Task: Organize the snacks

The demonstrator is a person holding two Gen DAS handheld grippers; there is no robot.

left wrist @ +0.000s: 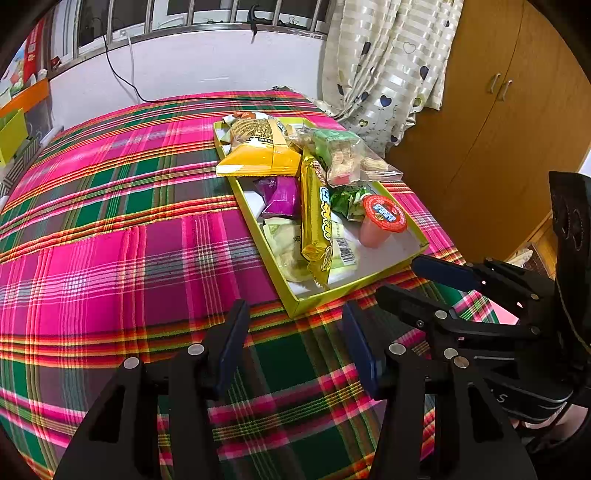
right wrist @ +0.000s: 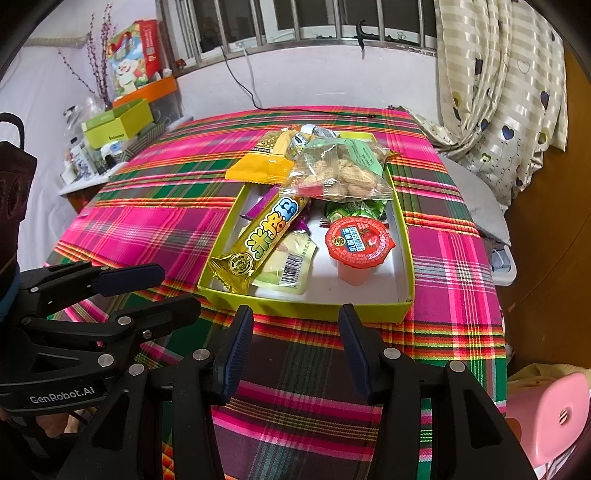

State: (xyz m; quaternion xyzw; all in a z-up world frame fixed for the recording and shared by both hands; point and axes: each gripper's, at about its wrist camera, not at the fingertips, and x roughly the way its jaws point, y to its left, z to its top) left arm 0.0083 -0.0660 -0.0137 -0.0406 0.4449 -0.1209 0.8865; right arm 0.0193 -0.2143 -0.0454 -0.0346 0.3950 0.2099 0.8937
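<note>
Left gripper (left wrist: 295, 343): held low over the plaid tablecloth (left wrist: 110, 240), just short of the tray's near corner; its jaws are spread apart and nothing is gripped between them.
Right gripper (right wrist: 295, 347): held just before the tray's near wall, jaws spread wide, nothing between the blue pads (right wrist: 232, 354).
Grippers together: the two are seen side by side, near each other, both pointed toward the tray; in the left wrist view the right gripper's fingers stand just beside the tray's near right corner.
Tray (right wrist: 306, 308): a shallow yellow-green box with a white floor, laid on the tablecloth toward the table's right side.
Jelly cup (right wrist: 360, 247): set upright in the tray's near right part, pink body, red printed lid on.
Long yellow snack bar (right wrist: 258, 240): laid slantwise across the tray, over a pale green packet (right wrist: 288, 269) bearing a barcode.
Purple packets (left wrist: 282, 197): lodged in the tray's left middle, partly under the bar.
Green wrapped packet (right wrist: 351, 212): found behind the jelly cup.
Clear bag of peanuts (right wrist: 340, 173): piled on top at the far half, overhanging the tray's right rim.
Yellow-orange pouch (right wrist: 266, 162): rested on the far left rim, jutting past it.
Surroundings: a curtain with hearts (right wrist: 498, 92), a barred window (right wrist: 295, 22), a wooden wardrobe (left wrist: 498, 110) and a pink stool (right wrist: 546, 417) are seen around the table.
</note>
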